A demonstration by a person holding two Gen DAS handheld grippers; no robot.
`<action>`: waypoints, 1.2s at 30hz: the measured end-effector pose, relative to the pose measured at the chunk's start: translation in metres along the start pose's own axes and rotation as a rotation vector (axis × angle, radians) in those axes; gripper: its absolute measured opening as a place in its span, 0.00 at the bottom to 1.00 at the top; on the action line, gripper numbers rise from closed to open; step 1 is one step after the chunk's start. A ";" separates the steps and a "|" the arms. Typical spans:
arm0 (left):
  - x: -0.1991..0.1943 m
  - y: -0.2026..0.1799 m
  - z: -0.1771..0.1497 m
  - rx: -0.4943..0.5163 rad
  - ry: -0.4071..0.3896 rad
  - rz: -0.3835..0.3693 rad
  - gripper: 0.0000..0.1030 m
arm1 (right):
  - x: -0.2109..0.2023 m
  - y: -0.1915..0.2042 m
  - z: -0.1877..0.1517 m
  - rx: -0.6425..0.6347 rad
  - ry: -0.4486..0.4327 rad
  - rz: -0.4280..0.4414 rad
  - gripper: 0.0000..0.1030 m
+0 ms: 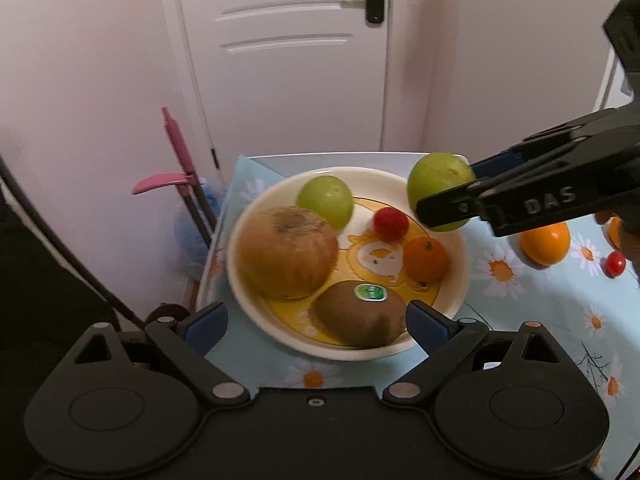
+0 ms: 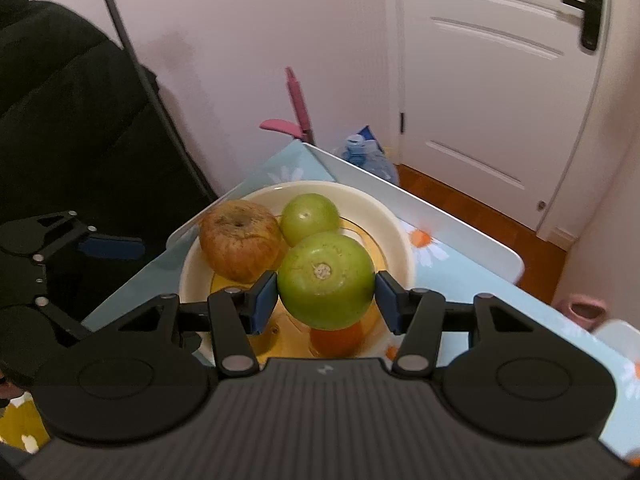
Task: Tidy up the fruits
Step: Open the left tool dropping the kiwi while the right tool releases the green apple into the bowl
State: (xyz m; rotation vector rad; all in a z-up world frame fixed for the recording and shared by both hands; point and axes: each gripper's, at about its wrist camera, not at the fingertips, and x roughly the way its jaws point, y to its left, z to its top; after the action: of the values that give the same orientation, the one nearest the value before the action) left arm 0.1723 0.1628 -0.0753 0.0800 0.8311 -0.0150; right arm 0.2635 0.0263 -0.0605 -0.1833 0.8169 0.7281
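Note:
A cream plate [image 1: 240, 280] [image 2: 400, 236] holds a brown wrinkled apple [image 1: 286, 252] [image 2: 240, 240], a green fruit [image 1: 325, 201] [image 2: 310, 218], a kiwi [image 1: 358, 314], a small orange [image 1: 425, 260] [image 2: 336, 338] and a cherry tomato [image 1: 391, 223]. My right gripper [image 2: 326, 298] [image 1: 440, 196] is shut on a second green fruit [image 2: 326, 280] [image 1: 438, 180], held above the plate's right rim. My left gripper [image 1: 316, 326] is open and empty, its jaws at the plate's near edge on either side of the kiwi.
On the blue daisy tablecloth [image 1: 540, 320], right of the plate, lie an orange [image 1: 545, 242] and a cherry tomato [image 1: 615, 264]. A pink mop handle [image 1: 176, 148] and a water bottle [image 2: 368, 158] stand beyond the table's far edge. A white door [image 1: 288, 52] is behind.

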 end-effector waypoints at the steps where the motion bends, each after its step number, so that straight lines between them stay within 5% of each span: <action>1: -0.002 0.002 -0.001 -0.006 -0.004 0.006 0.95 | 0.004 0.002 0.002 -0.009 0.002 0.011 0.66; 18: -0.004 0.002 -0.012 -0.024 -0.012 0.044 0.95 | 0.059 0.011 -0.001 -0.073 0.065 0.090 0.67; 22: -0.006 0.003 -0.011 -0.025 -0.017 0.045 0.95 | 0.048 0.012 0.000 -0.060 -0.002 0.078 1.00; 36: -0.028 0.004 -0.007 0.003 -0.060 0.033 0.95 | -0.005 0.015 -0.005 0.014 -0.080 -0.028 1.00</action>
State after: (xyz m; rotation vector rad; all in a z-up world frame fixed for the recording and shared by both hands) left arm 0.1483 0.1667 -0.0590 0.0961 0.7700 0.0126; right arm 0.2485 0.0324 -0.0590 -0.1516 0.7419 0.6985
